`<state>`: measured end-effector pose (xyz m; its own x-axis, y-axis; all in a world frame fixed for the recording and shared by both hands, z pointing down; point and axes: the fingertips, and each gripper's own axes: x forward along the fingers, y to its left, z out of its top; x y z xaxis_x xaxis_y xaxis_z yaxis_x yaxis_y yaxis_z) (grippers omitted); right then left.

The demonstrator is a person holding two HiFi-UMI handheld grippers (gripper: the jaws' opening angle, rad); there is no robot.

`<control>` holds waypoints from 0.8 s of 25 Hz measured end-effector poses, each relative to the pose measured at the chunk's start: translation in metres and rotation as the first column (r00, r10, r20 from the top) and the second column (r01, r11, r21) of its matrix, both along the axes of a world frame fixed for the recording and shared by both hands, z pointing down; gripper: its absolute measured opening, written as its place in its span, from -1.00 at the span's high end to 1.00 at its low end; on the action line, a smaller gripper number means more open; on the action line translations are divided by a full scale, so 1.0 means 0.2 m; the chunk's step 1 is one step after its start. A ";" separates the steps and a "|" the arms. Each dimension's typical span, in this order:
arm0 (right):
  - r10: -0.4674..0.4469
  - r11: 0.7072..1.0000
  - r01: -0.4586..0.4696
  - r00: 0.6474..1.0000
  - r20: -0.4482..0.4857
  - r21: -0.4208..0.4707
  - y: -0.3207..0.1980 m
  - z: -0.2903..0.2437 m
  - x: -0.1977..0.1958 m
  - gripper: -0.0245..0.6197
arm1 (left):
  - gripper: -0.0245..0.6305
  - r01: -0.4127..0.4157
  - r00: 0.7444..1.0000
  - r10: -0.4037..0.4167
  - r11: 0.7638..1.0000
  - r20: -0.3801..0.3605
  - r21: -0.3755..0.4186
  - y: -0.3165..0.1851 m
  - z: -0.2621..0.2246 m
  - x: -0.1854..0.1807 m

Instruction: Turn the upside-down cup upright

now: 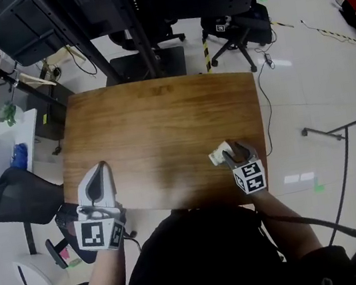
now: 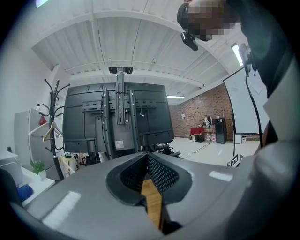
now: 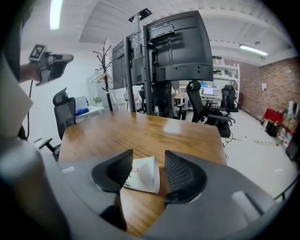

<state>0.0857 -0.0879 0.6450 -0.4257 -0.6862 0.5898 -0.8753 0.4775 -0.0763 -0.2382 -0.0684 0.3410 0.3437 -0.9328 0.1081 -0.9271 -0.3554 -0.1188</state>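
Wooden table (image 1: 161, 121), open office, nothing on it but the paper cup (image 3: 140, 176).

- The cup lies on its side, neither inverted nor upright. It sits in the gap of the right gripper (image 3: 148, 161). Its base end is by the inner finger (image 3: 117, 168), the one on the left gripper's side, and its open rim faces the outer finger (image 3: 182, 171).
- The right jaws are spread wide. There's a visible gap between the rim and the outer finger, so nothing is clamped. I can't tell if the base brushes the inner finger.
- My read: don't close as it sits. The fingers would squeeze base-to-rim along the axis, and a thin paper rim probably buckles or the cup squirts out.
- Better to re-approach so the fingers land on opposite sides of the wall, mid-height, clear of the rim. Close lightly, since the cup looks light and crushable.
- Then roll until the rim faces up, lower until the base is flat on the wood, and only then let go.
- The cup is close to the table's near edge, so work out past the fingertips, toward the table's middle.
- The left gripper (image 1: 101, 168) sits well apart from the cup near the table's near-left edge. Its fingers are closed together on nothing. It could serve as a stop if the cup rolls.
- Past the far edge are a monitor stand (image 3: 168, 47) and office chairs (image 3: 201, 101), not in the way.
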 end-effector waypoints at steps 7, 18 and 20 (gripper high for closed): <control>-0.020 0.984 0.037 0.995 0.097 -0.172 -0.02 0.13 -0.05 0.25 | 0.93 -0.036 0.999 0.037 0.998 -0.011 0.049 -0.05 -0.07 0.05; -0.185 0.983 0.185 0.982 -0.043 -0.007 0.01 -0.04 -0.15 0.83 | 0.93 -0.041 0.999 0.042 0.999 -0.020 0.035 -0.08 -0.04 0.06; -0.219 0.976 0.220 0.973 -0.076 -0.003 0.02 -0.06 -0.18 0.85 | 0.93 -0.044 0.999 0.044 0.999 -0.023 0.031 -0.08 -0.04 0.06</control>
<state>0.0499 -0.0847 0.6340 -0.5205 -0.5840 0.6229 -0.7522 0.6588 -0.0109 -0.2258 -0.0853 0.3336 0.3866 -0.9195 0.0713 -0.9133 -0.3925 -0.1087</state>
